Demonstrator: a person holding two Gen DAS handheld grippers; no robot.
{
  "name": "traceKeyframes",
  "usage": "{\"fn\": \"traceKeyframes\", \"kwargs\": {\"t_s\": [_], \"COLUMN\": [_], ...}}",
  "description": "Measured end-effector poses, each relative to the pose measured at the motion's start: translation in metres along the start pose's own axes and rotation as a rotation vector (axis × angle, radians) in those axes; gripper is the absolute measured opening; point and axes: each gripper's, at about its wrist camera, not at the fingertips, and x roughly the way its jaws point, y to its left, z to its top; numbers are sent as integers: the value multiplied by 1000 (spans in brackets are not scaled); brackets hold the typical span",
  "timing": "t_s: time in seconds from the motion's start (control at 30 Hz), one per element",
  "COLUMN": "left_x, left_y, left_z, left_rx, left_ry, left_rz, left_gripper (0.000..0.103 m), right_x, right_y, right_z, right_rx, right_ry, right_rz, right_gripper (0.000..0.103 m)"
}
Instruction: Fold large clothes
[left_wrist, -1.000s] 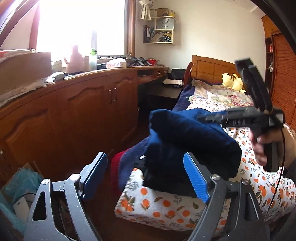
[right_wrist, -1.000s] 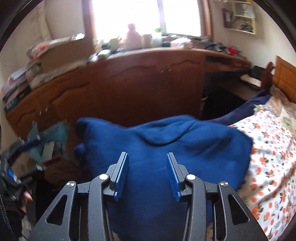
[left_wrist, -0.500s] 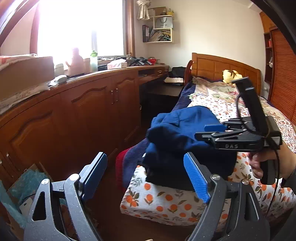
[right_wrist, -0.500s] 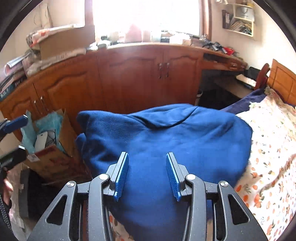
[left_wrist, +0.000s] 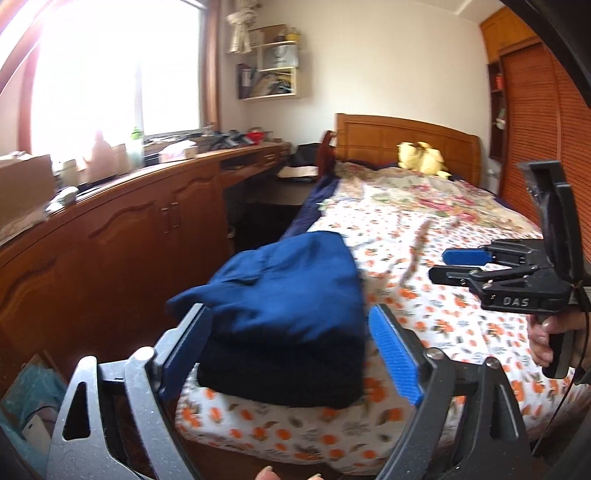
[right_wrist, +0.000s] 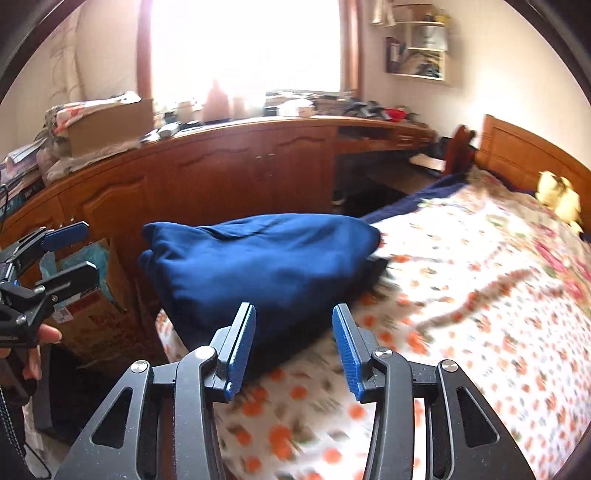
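The blue sweatshirt (left_wrist: 284, 291) lies folded on a dark garment (left_wrist: 284, 376) at the bed's (left_wrist: 461, 236) corner. The left hand-held gripper (left_wrist: 291, 354) is opening wide; the right hand-held gripper (right_wrist: 293, 347) is opening too, both empty. Folding looks done. Next, probably fetch another garment.

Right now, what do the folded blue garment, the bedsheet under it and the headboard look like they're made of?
Folded blue garment: thick, matte knit, probably fleece or sweatshirt cotton; soft rounded folds, no shine.
Bedsheet: thin printed fabric, likely cotton; an orange floral pattern on white, lightly wrinkled.
Headboard: wood or wood veneer with a smooth, slightly glossy varnish; warm brown panels with framed edges.
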Motion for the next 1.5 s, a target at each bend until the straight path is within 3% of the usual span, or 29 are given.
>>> {"fn": "traceKeyframes", "kwargs": {"t_s": [0.27, 0.53, 0.63, 0.9, 1.17, 1.37, 1.5], "left_x": [1, 2, 1, -17, -52, -79, -97], "left_y": [-90, -172, -207, -278, -310, -311, -317], "left_z": [10, 3, -3, -25, -29, -11, -1], "left_rx": [51, 67, 76, 88, 114, 78, 105], "left_ry": [7, 30, 52, 76, 63, 21, -16], "left_rz": [-113, -230, -267, -365, -403, -410, -381], "left_gripper": [94, 94, 94, 94, 94, 94, 94], "right_x": [-91, -169, -193, -260, -318, -361, -390], "right_y": [-44, -62, -62, -47, -29, -10, 8], "right_z": [-43, -98, -116, -165, -195, -190, -187], "right_rx": [82, 175, 198, 281, 380, 401, 391], "right_ry": [-20, -42, -51, -91, -117, -201, -256], "right_rz": [-111, -203, -234, -345, -458, -532, -571], "right_gripper": [56, 81, 86, 87, 87, 87, 87]}}
